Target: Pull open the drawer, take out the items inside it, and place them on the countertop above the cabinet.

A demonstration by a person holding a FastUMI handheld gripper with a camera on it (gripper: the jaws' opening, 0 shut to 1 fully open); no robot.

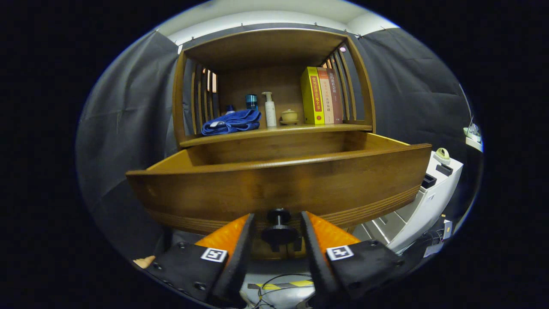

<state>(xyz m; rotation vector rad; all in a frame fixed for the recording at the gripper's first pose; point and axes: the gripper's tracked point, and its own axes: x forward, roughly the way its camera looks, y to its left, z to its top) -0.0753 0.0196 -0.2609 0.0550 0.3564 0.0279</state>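
Observation:
The wooden cabinet's drawer (279, 184) stands pulled out toward me, its curved front just ahead of my fingers. From this low angle the front board hides whatever lies inside. A black knob (279, 233) sticks out of the lower middle of the front. My gripper (278, 214) sits around that knob with one finger on each side. A thin gap shows on both sides, so the gripper is open and not pressing. The countertop (300, 128) runs above and behind the drawer.
On the countertop lie a blue towel (231, 121), a blue bottle (251, 102), a white pump bottle (269, 110), a small lidded cup (289, 116) and upright books (321, 95). A white unit (429, 193) stands right of the cabinet. Cables (279, 285) lie below my fingers.

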